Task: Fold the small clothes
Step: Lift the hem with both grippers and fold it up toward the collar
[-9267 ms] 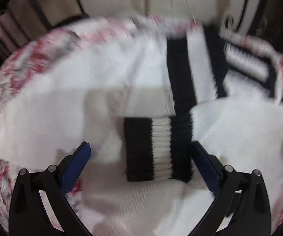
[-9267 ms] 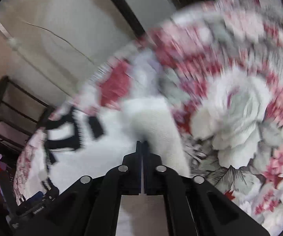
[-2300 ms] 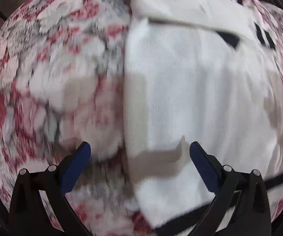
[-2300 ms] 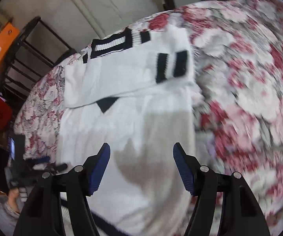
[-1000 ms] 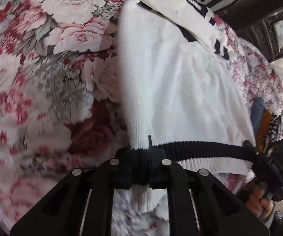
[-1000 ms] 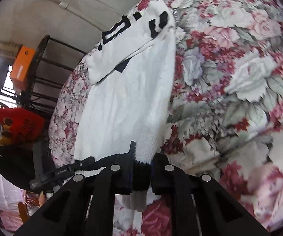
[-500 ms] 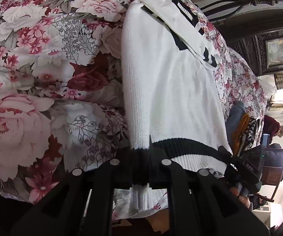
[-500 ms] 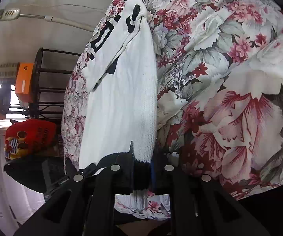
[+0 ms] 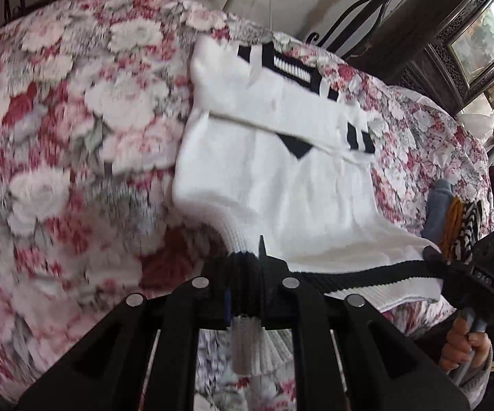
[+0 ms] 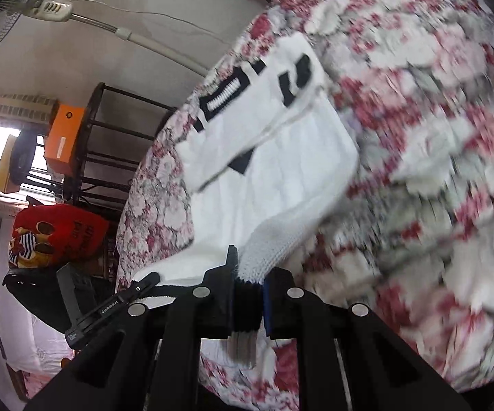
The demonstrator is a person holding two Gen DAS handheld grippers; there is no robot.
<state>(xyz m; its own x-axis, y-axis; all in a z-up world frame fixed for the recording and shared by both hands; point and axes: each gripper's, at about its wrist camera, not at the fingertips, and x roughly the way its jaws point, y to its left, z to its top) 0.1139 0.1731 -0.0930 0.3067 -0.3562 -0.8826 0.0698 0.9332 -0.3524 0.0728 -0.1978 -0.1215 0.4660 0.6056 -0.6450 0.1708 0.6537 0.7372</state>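
The white sweater (image 9: 274, 185) lies on the floral bedspread (image 9: 75, 130), sleeves already crossed over the chest near the striped collar (image 9: 291, 68). Its black-banded hem (image 9: 366, 274) is stretched between our two tools: the left gripper (image 9: 245, 284) has its jaws pressed together on one hem corner, and the right gripper (image 10: 247, 294) pinches the other corner the same way. A second ago that hem still sat low at the bed's edge; now both corners have come up off the bed and the lower body of the sweater bows upward. We judge the bottom-to-top fold is under way, with the hem yet to be carried over toward the collar.
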